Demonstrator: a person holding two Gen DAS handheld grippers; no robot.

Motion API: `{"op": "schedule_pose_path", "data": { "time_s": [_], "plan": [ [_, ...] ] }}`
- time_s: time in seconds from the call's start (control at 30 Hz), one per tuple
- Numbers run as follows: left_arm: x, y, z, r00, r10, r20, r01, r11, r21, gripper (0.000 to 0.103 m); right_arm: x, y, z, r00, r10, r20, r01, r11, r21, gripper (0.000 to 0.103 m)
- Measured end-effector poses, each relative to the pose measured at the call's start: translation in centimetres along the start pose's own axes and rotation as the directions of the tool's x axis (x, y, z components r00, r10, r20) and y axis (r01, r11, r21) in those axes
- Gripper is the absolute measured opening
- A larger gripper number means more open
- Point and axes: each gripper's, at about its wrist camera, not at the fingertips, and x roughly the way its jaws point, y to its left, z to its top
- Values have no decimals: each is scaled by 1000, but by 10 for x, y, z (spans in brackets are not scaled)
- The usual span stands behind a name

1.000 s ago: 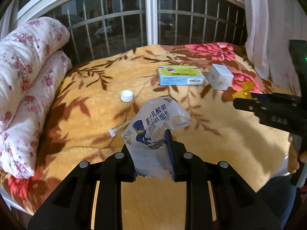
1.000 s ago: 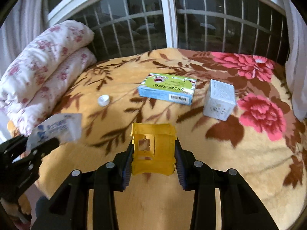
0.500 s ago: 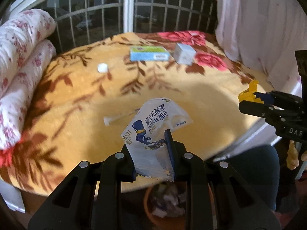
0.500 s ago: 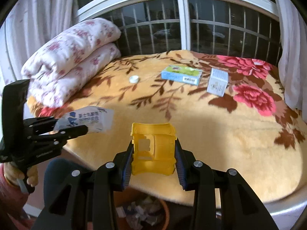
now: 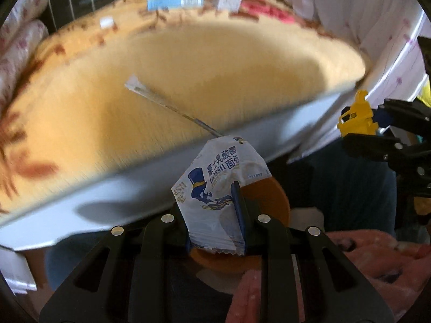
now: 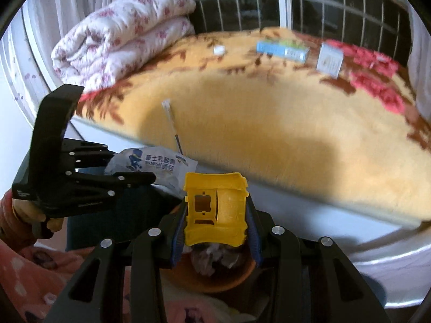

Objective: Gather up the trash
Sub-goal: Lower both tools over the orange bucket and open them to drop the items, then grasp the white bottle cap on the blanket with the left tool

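My left gripper (image 5: 212,215) is shut on a white and blue bread wrapper (image 5: 215,188), held above an orange trash bin (image 5: 272,196) on the floor beside the bed. The left gripper (image 6: 145,173) and the wrapper (image 6: 159,162) also show in the right wrist view. My right gripper (image 6: 215,215) is shut on a yellow plastic piece (image 6: 215,210), held over the same bin (image 6: 215,277), which holds crumpled trash. The right gripper (image 5: 358,123) with the yellow piece (image 5: 355,115) shows at the right of the left wrist view.
On the yellow flowered blanket (image 6: 269,113) lie a thin straw wrapper (image 6: 172,123), a white cap (image 6: 218,50), a blue-green box (image 6: 282,49) and a white box (image 6: 329,59). A folded floral quilt (image 6: 121,35) sits at the left. A window with bars lies behind.
Both grippers have pulled back off the bed and tilted down toward the floor. The orange bin has come into view under both held items. Both grips are unchanged.
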Motion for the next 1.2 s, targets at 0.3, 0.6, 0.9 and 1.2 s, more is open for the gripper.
{"op": "schedule_pose_path", "data": {
  "time_s": [0.3, 0.6, 0.9, 1.2],
  "plan": [
    [62, 2, -35, 978, -37, -207, 33, 999, -25, 23, 52, -10, -25, 987, 20, -158, -9, 997, 71, 39],
    [101, 9, -46, 935, -36, -354, 18, 998, -52, 23, 87, -15, -36, 968, 54, -247, -26, 993, 113, 39],
    [109, 9, -45, 918, 7, -398, -18, 1000, -25, 72, 93, -18, -33, 969, 9, -248, 25, 990, 136, 76],
    [105, 3, -44, 928, 41, -370, -40, 999, 10, 75, 83, -32, -34, 975, -24, -221, 63, 984, 170, 77]
  ]
}}
